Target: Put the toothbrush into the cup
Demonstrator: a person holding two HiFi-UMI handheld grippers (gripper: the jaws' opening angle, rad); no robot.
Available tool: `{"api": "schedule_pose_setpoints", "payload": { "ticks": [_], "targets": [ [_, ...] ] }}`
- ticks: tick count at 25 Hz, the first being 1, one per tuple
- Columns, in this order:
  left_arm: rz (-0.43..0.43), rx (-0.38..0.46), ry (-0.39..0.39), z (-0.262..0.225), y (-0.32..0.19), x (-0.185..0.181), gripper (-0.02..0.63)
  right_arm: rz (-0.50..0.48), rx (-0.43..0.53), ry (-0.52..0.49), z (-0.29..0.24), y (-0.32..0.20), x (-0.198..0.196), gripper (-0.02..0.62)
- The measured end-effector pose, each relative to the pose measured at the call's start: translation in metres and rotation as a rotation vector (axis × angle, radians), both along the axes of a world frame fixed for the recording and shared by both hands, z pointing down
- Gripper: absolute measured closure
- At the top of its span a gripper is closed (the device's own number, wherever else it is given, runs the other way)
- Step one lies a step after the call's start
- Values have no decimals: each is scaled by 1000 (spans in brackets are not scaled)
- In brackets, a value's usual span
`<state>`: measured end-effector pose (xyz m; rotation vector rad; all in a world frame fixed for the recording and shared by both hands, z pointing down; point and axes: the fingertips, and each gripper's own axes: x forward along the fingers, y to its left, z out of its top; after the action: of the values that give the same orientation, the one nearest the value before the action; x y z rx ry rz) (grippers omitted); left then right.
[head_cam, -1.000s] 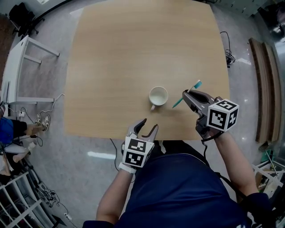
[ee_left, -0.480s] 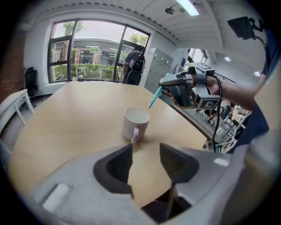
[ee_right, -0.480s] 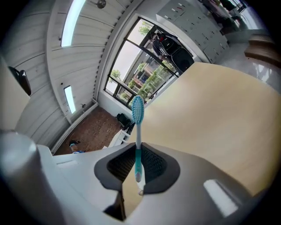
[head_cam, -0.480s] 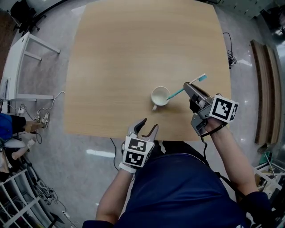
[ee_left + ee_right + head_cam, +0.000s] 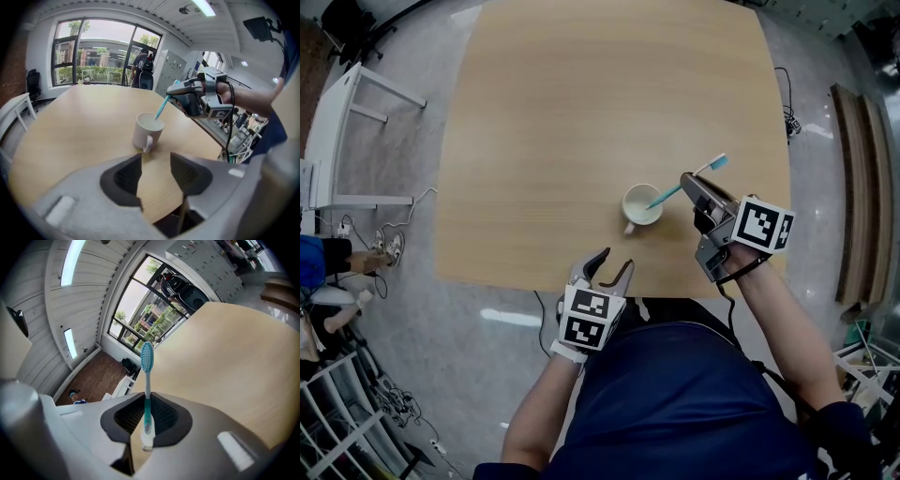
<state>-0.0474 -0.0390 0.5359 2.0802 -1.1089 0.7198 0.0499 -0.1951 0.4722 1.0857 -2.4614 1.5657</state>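
Head view: my R gripper (image 5: pixel 688 182) clamped the toothbrush (image 5: pixel 670 194) mid-handle. Brush end pointed upper right, lower end at the mouth of the cup (image 5: pixel 641 203). Cup stood near the bottom edge of the table (image 5: pixel 562 103), w/ lots of bare top above & left. My L gripper (image 5: pixel 609 266) hung at that edge.

Left gripper view: jaws apart, nothing betw. them. Cup (image 5: pixel 147 132) ahead, toothbrush (image 5: pixel 161 108) slanting into its rim.

Right gripper view: pads pinched the handle, bristles up, open tabletop at right.
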Motion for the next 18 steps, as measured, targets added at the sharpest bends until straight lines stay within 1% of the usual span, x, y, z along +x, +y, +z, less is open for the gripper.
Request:
{"api": "schedule_pose_setpoints", "payload": {
  "ticks": [4, 18],
  "targets": [
    [8, 3, -19, 6, -3, 0, 411, -13, -5, 40, 10, 0, 0, 551],
    [-4, -13, -16, 11, -6, -12, 411, -113, 34, 161, 35, 14, -29, 549]
  ]
}}
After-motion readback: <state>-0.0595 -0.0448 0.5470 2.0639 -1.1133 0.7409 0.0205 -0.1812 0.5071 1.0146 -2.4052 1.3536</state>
